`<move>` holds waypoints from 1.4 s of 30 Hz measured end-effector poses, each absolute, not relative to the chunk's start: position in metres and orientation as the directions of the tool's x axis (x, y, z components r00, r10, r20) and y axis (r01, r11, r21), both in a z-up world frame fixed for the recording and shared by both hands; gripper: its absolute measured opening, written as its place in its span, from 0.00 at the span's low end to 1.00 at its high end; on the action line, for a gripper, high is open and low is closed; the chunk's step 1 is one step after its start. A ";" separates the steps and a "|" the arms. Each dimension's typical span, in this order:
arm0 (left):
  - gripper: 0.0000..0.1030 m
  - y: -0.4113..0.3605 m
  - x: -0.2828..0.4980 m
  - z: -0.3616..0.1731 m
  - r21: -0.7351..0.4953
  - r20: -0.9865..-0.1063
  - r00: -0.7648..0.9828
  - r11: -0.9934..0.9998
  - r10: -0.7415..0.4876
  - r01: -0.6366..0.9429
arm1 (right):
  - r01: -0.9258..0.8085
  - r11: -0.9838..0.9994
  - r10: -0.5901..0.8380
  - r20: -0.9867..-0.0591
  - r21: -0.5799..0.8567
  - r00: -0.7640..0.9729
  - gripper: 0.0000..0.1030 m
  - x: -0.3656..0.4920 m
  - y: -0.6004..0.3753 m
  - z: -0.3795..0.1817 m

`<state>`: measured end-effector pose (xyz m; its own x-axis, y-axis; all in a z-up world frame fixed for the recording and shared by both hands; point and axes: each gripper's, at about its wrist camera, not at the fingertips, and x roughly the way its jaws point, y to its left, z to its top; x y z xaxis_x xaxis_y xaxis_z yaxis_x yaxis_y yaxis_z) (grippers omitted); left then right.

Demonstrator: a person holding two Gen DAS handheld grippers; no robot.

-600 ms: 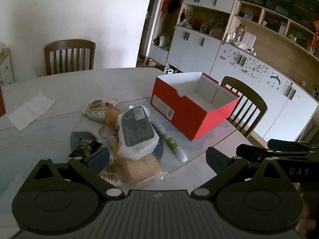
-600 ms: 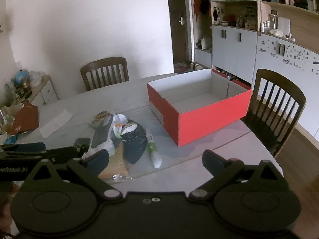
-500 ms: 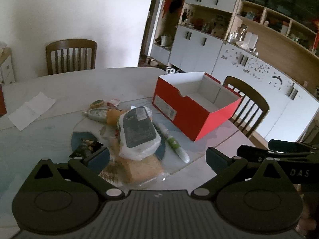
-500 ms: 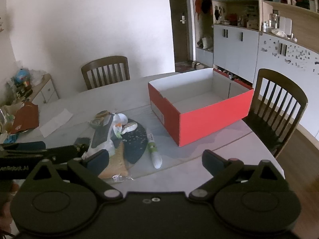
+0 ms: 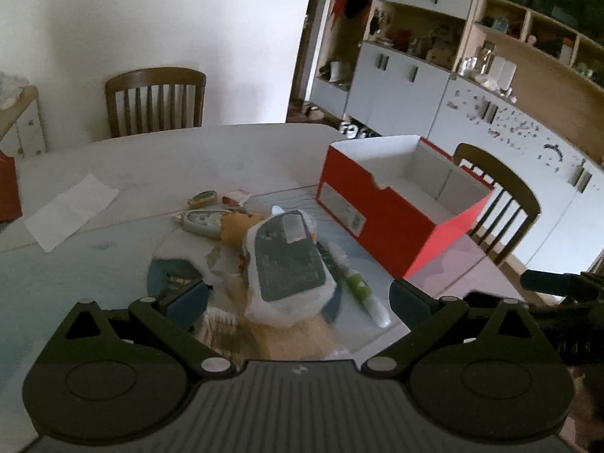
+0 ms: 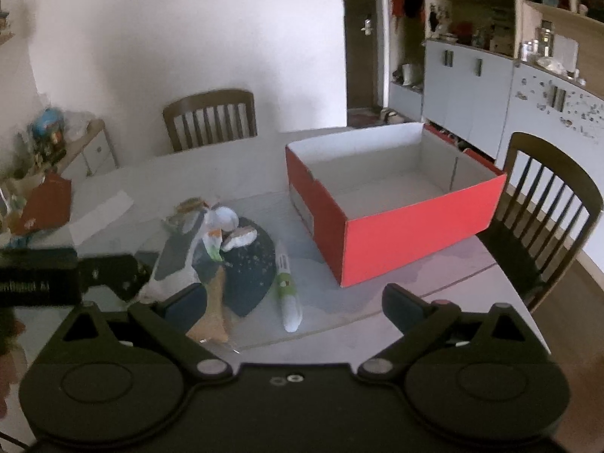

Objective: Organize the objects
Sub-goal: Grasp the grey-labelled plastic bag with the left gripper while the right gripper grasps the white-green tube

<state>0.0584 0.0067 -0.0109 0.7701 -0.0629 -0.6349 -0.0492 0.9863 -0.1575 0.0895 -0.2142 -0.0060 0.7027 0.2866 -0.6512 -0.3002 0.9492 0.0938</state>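
Both claws hang wide apart with nothing between them, left claw [image 5: 298, 296] and right claw [image 6: 294, 304], above the near edge of the table [image 5: 158, 158]. Just beyond lies a heap: a soft, light plastic bag [image 5: 288, 264], likely slippery, best pinched at its bunched edge. At one o'clock, a stiff pen [image 6: 287, 290], gripped across its barrel. Farther, at two o'clock, the open red box [image 6: 411, 241] stands empty.

It was a home dining room: wooden slat-back chairs [image 6: 211, 119] stood around a pale bench [image 5: 158, 158], with white cupboards [image 6: 464, 87] and cluttered open shelves [image 5: 528, 34] alongside.
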 end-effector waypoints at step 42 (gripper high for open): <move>0.46 -0.006 0.165 -0.077 -0.026 -0.776 0.625 0.986 0.083 -0.162 | -0.430 0.903 0.274 -0.806 0.027 0.524 0.43 0.189 -0.166 -0.111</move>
<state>0.1649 -0.0064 -0.0768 0.6252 0.0826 -0.7761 -0.1621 0.9864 -0.0256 0.1890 -0.1662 -0.1105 0.5242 0.2738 -0.8063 -0.4295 0.9026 0.0273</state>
